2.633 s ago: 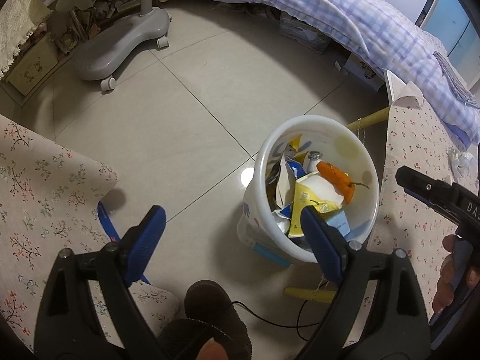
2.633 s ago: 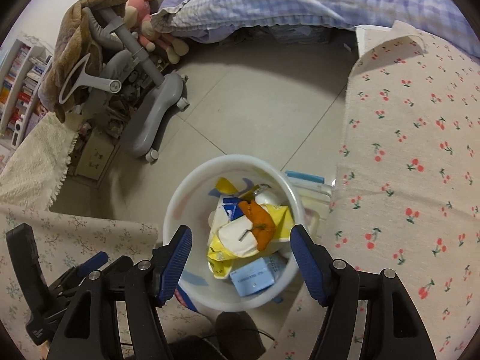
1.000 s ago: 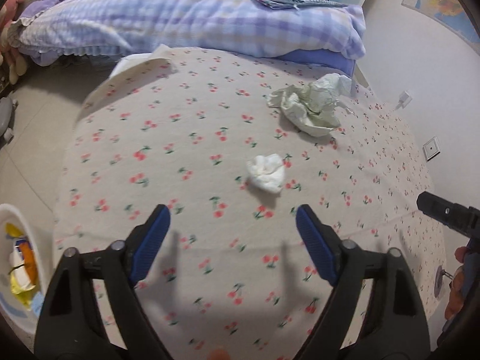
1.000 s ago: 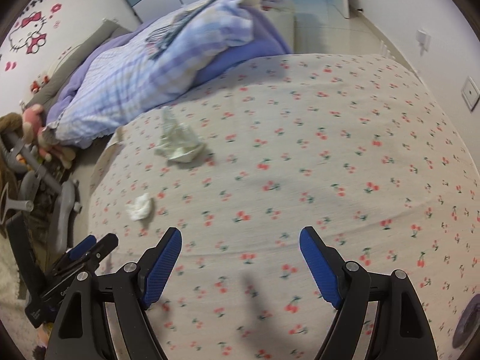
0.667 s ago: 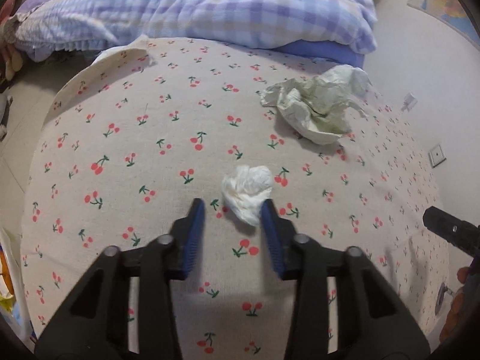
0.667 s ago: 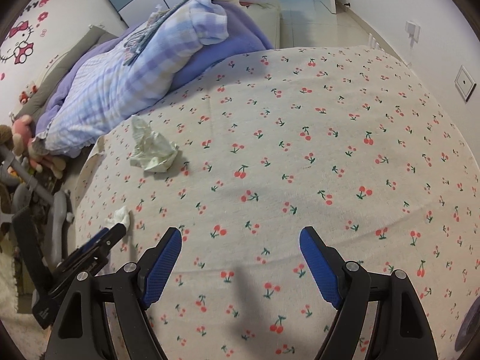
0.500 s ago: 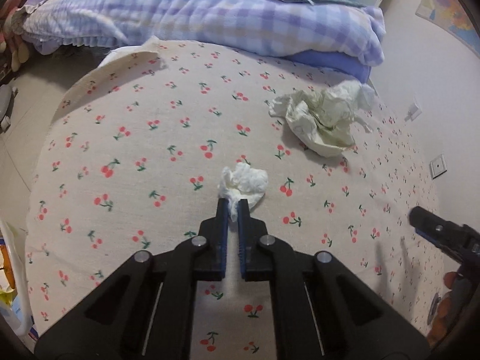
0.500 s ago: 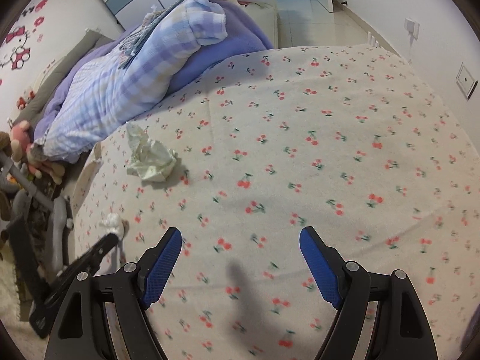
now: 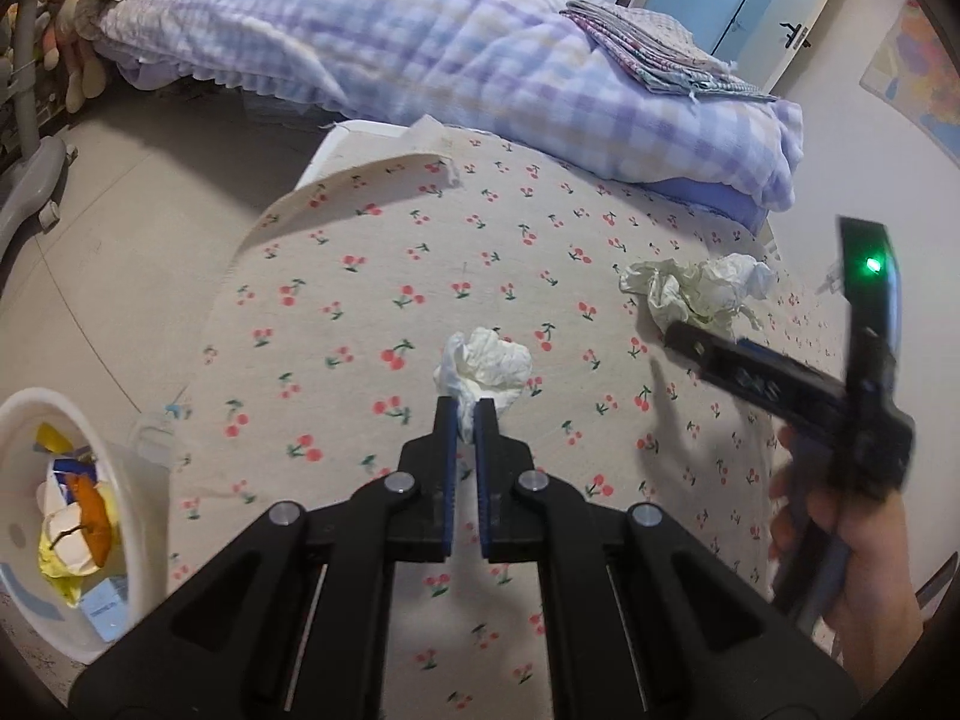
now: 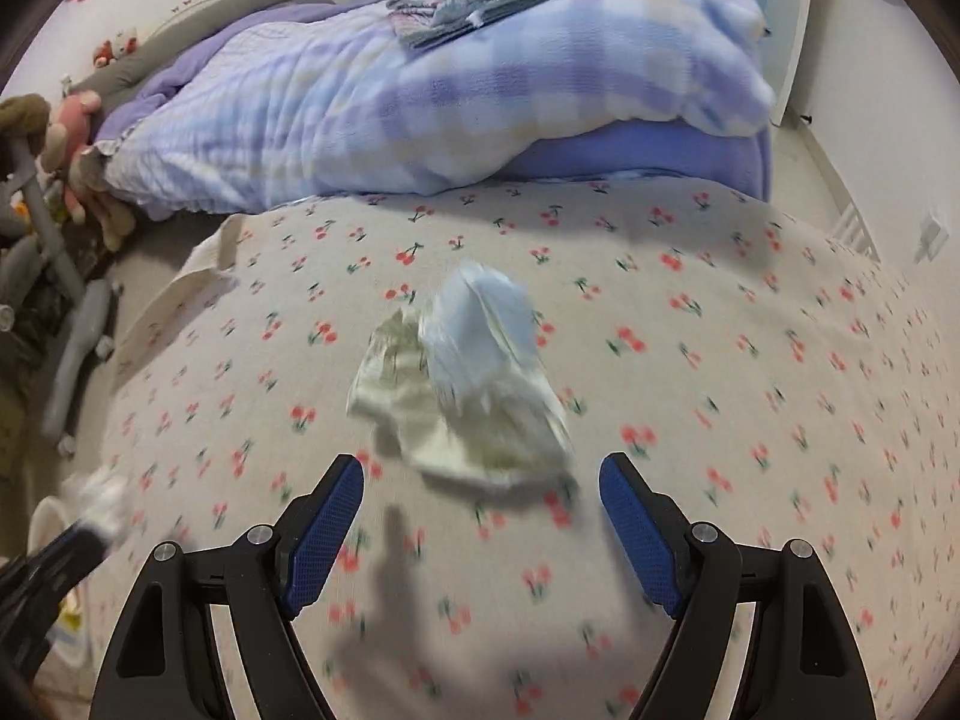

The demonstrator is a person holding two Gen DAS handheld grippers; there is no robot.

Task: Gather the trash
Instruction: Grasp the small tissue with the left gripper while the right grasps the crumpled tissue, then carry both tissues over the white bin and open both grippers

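My left gripper (image 9: 466, 413) is shut on a small white tissue wad (image 9: 489, 363), pinching its near edge just above the cherry-print cloth (image 9: 360, 300). A bigger crumpled cream paper (image 9: 696, 291) lies farther right; the right gripper's dark body (image 9: 780, 378) reaches toward it from a hand. In the right wrist view that crumpled paper (image 10: 468, 378) lies just ahead of my right gripper (image 10: 480, 480), which stands open with nothing between its fingers. The tissue wad (image 10: 99, 495) shows blurred at the left edge there. A white trash bucket (image 9: 120, 480) with wrappers sits on the floor at the lower left.
A folded lilac checked quilt (image 9: 390, 42) lies along the cloth's far side, with a folded fabric (image 9: 654, 54) on top. A grey chair base (image 9: 30, 186) and soft toys stand at the far left on the tiled floor (image 9: 120, 210). A wall runs along the right.
My left gripper closed on the small tissue wad and lifted slightly toward the bucket side. My right gripper swung left across the cloth, up to the big crumpled paper, still open.
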